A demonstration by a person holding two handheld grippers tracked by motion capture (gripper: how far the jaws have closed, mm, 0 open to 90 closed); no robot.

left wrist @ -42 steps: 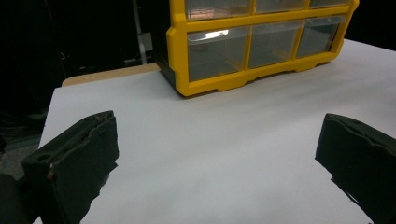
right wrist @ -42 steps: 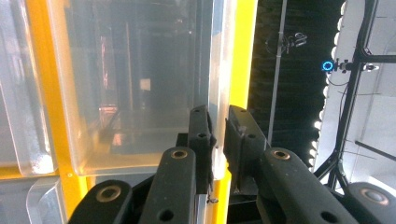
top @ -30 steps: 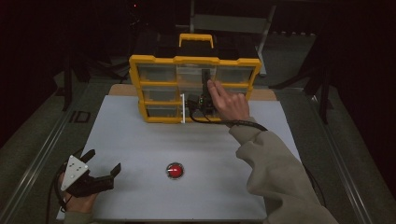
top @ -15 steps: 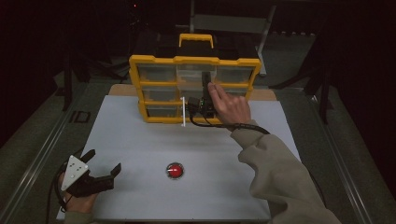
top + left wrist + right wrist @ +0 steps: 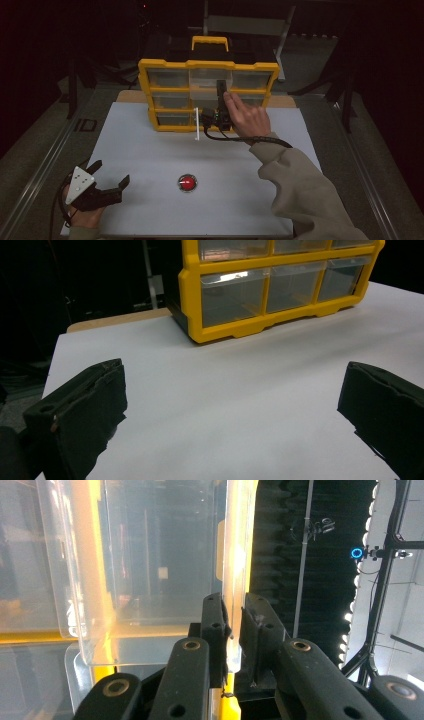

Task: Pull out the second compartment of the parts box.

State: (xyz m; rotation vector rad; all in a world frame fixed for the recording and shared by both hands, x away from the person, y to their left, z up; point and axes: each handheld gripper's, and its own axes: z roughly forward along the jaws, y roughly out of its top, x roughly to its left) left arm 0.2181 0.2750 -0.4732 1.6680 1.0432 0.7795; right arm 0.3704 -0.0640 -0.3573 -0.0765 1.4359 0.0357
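Observation:
A yellow drawer cabinet (image 5: 165, 64) with clear drawers stands at the back of the white board (image 5: 145, 150). My right gripper (image 5: 220, 90) reaches up against its middle column. In the right gripper view the jaws (image 5: 233, 605) are pinched on the thin front edge of a clear drawer (image 5: 150, 555), which sticks out slightly (image 5: 205, 80). My left gripper (image 5: 111, 172) rests at the board's front left corner, open, with nothing between its fingers (image 5: 235, 375). The cabinet's lower drawers (image 5: 192, 300) lie ahead of it.
A small round red object (image 5: 187, 182) lies on the board near the front centre. A thin white strip (image 5: 197, 124) stands in front of the cabinet's lower drawers. Metal rails (image 5: 45, 170) run along both sides of the table; the surroundings are dark.

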